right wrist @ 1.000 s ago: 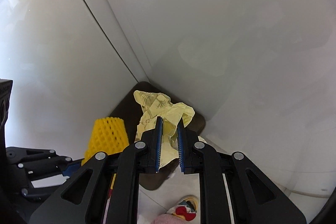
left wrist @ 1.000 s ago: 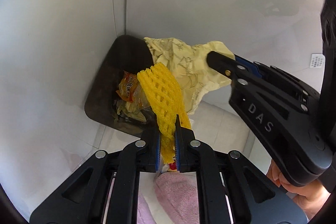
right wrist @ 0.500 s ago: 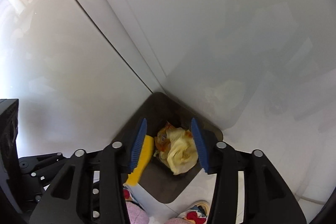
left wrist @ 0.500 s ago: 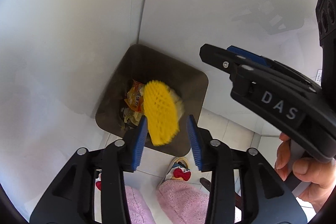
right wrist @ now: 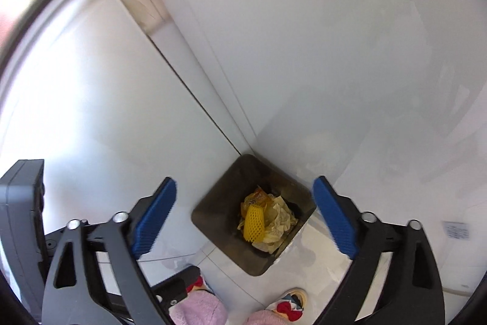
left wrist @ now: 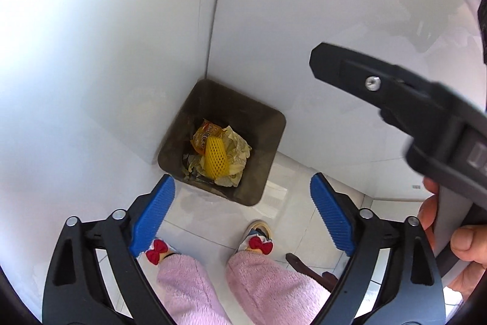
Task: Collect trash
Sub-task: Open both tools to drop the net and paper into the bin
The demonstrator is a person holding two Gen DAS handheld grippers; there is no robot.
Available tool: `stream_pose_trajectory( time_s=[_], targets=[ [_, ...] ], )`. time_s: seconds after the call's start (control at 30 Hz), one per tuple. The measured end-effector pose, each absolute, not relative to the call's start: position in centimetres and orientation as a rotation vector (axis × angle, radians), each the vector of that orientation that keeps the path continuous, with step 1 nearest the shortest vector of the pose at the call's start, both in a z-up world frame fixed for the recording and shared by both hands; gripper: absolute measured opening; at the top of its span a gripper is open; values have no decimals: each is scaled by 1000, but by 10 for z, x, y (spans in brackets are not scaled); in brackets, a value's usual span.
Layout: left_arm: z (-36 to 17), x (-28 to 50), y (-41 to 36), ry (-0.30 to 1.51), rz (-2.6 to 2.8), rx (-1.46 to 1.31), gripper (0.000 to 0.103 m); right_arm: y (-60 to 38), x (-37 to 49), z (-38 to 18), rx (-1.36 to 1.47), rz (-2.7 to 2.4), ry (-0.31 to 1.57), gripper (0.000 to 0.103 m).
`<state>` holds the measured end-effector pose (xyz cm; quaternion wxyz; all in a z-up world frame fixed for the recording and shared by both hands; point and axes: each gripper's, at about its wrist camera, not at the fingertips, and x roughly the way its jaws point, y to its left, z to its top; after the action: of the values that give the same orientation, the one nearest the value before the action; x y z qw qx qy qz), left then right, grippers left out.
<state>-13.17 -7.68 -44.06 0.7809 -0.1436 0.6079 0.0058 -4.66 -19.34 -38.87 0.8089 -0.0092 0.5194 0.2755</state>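
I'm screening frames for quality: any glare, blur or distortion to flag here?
Left wrist view: fisheye bends the wall corner; the bin and yellow foam net are sharp; specular flecks top right. Right wrist view: wall overexposed at left, top-left edge smeared, bin rim slightly soft.

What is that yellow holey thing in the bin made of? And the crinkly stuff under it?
The yellow holey thing looks like soft foam netting: matte, with a regular diamond mesh, the kind wrapped around fruit. The crinkly stuff seems to be thin paper, pale yellow with faint printing and sharp creases; it could be a wrapper. The bin looks like dark, smooth plastic, though that is uncertain.
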Motion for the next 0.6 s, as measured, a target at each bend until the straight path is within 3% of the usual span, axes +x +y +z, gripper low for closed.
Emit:
stream_pose_trajectory(
  time_s=[0.13,0.6],
  targets=[
    [-400,-144,-84,1294,36,-298,95,-205,-65,-339,-45,584,1066,99],
    [-240,-156,-87,1055,91,-242,95,-265,-67,-184,14,559,857,100]
  ],
)
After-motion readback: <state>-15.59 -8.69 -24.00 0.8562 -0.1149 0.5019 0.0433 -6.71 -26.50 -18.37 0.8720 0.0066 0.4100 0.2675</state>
